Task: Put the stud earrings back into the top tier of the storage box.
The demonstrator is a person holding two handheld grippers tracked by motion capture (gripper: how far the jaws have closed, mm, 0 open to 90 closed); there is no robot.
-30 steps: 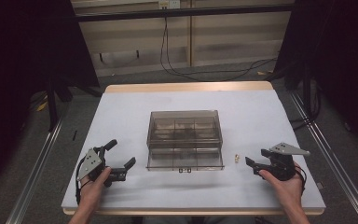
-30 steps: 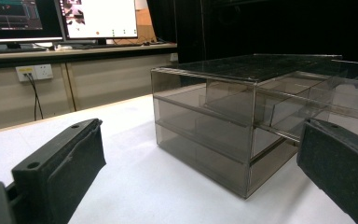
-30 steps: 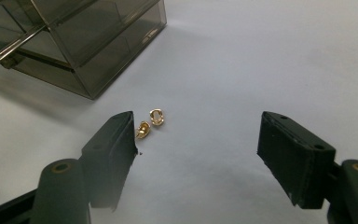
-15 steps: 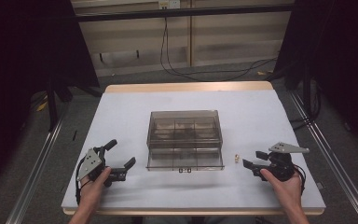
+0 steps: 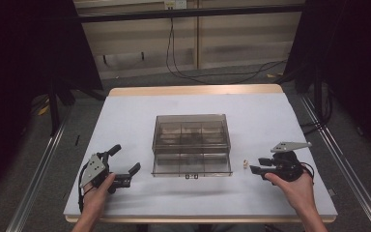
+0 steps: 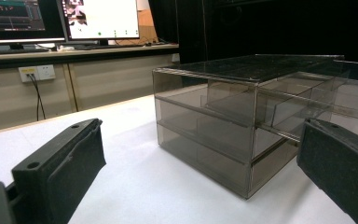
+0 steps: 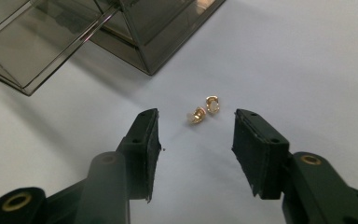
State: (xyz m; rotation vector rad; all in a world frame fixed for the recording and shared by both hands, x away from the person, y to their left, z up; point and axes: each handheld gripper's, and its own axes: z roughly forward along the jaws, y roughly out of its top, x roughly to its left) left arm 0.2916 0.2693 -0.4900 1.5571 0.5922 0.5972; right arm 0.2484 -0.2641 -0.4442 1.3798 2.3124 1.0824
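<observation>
- While the two little gold earrings [image 7: 204,110] lie loose on the bare white table [image 5: 125,121], they sit side by side, nearly touching, just off the right front corner of the smoky clear organizer box [image 5: 191,144]. In the high view they're a tiny pale speck [image 5: 245,164], too small to make out any detail.
- The right gripper [image 7: 195,149] is low over the table, pointed at them, jaws spread apart with nothing between them. The earrings sit just beyond the jaw tips, roughly centred on the gap, not touched by either one.
- In the high view the right gripper [image 5: 257,169] is just right of the earrings, with the person's right hand [image 5: 293,186] wrapped around it near the front right of the table.
- The box corner is the closest edge to the earrings, up and to the left in the right gripper view. Plain tabletop lies on their other sides, so lots of room there.
- The organizer box is mid-table, with its lower drawer [image 5: 192,164] pulled out toward the person.
- The left gripper [image 5: 125,164] is at the front left, well apart from the box, jaws wide open and empty, held by the left hand [image 5: 99,189]. Its view looks along the table at the box's corner [image 6: 251,140].
- Wide open table lies behind the box and on both flanks, out to the table edges.
</observation>
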